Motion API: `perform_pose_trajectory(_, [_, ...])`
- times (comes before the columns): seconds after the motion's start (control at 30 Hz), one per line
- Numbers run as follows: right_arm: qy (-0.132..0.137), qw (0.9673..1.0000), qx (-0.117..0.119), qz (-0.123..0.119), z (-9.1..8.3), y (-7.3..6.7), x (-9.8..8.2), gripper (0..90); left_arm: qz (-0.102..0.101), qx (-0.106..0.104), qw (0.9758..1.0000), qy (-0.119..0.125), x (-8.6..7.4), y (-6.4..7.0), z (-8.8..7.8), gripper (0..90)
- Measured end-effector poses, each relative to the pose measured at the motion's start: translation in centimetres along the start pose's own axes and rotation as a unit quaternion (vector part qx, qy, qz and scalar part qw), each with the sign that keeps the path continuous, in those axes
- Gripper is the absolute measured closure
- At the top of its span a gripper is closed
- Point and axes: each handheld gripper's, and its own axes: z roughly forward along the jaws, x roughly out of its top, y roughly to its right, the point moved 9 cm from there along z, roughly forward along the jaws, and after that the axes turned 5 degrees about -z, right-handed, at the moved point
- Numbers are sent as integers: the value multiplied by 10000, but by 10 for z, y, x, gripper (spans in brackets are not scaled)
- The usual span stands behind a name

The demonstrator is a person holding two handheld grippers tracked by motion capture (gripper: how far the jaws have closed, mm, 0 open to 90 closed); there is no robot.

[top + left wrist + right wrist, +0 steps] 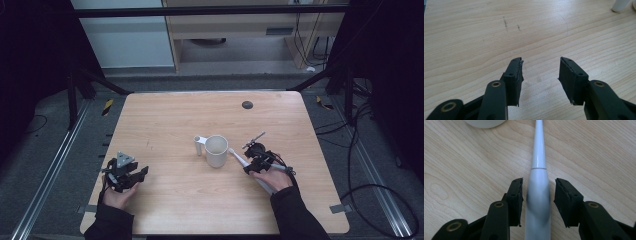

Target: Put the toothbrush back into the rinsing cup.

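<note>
A white mug (pixel 216 150) stands upright near the middle of the wooden table (pixel 200 115), its handle turned to the left. Just right of it a white electric toothbrush (pixel 240 159) lies flat, its thin neck pointing toward the mug. My right gripper (pixel 250 166) is down over the brush. In the right gripper view the thick handle of the toothbrush (pixel 538 170) runs between the two jaws of the right gripper (pixel 539 181), which stand apart on either side of it. My left gripper (pixel 142 172) rests at the table's left; its jaws (pixel 541 60) are open over bare wood.
A round black grommet (pixel 247 105) sits in the tabletop at the back. Black frame posts stand at both far corners. Cables lie on the floor (pixel 370 150) to the right. The mug's handle (pixel 620 5) shows at the top right corner of the left gripper view.
</note>
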Motion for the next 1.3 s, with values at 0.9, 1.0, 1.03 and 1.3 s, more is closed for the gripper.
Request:
perform_pose_trajectory(0.9, [-20,9992,-94,381,0,5,-6,674,-9,-17,10000,0,0,0,0,535])
perform_pose_trajectory(1.0, [125,9990,-66,416,-8,5,-5,675,-12,-18,10000,4,1,0,-1,535])
perform_pose_trajectory(1.03, [189,9988,-67,440,-11,5,-5,675,-12,-20,10000,4,1,1,-1,535])
perform_pose_trajectory(1.3, [747,9953,-115,602,-36,10,-2,676,-12,-29,10000,-8,1,1,0,538])
